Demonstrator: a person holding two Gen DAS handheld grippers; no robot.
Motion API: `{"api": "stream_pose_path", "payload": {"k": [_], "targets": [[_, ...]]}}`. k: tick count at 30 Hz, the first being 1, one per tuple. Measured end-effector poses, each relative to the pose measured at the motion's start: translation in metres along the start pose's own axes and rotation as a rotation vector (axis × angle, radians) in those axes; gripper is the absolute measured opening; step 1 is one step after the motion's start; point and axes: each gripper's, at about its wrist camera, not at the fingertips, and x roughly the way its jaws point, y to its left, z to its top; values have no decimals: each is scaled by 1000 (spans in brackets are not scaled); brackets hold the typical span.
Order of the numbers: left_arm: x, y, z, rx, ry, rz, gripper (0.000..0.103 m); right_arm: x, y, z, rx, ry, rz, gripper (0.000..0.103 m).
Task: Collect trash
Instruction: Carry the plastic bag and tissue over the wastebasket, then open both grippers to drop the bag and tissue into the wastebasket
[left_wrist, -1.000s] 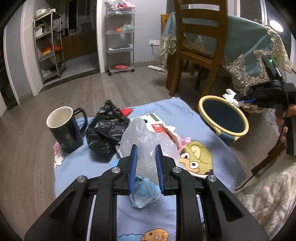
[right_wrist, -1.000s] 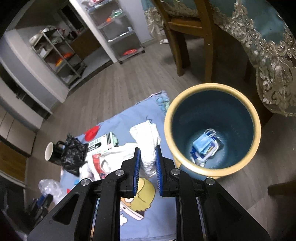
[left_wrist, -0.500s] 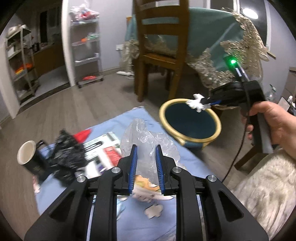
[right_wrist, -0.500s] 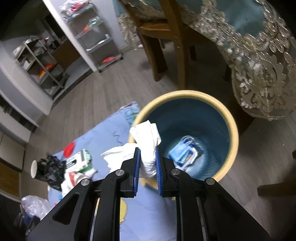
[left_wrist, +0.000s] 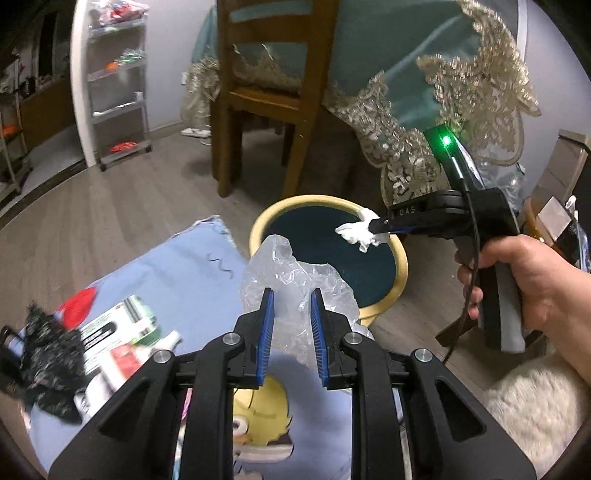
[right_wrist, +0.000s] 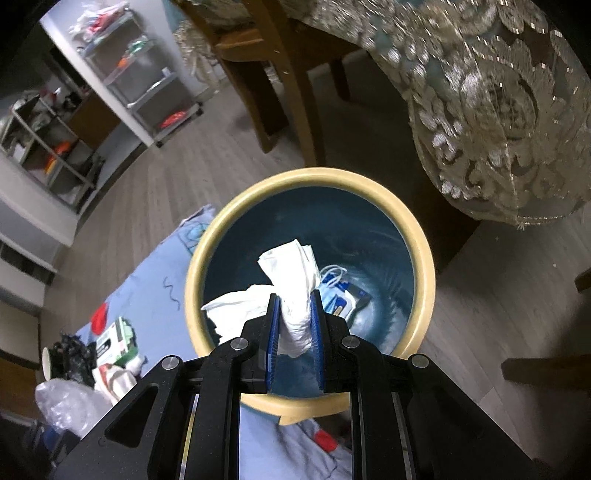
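Tissue (right_wrist: 295, 291) clenched in right gripper (right_wrist: 294, 345) over bin rim (right_wrist: 424, 258), left gripper (left_wrist: 291, 339) grasping plastic bag (left_wrist: 295, 280)

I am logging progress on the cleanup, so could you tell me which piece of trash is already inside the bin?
The blue face mask lies at the bottom of the bin. The white tissue and clear plastic bag are each clamped in a gripper.

Crumpled white tissue (right_wrist: 295, 295) pinched upright in right gripper (right_wrist: 293, 325), over open mouth of bin (right_wrist: 424, 258): round, cream rim, dark teal inside. Blue face mask (right_wrist: 341, 297) on bin bottom. Clear crinkled plastic bag (left_wrist: 291, 288) clamped in left gripper (left_wrist: 291, 332), beside bin rim.
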Motion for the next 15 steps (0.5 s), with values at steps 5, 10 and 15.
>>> {"api": "stream_pose_path", "payload": {"k": [5,10,15], "targets": [[43,-9,19,47,37,-6,19,12,-7,4,31,27,-18,17],[81,-5,39,48,64,17,19,16,-15,6,75,37,-16,17],[105,-4,58,47,60,37,19,15,-22,7,132,28,5,17]]}}
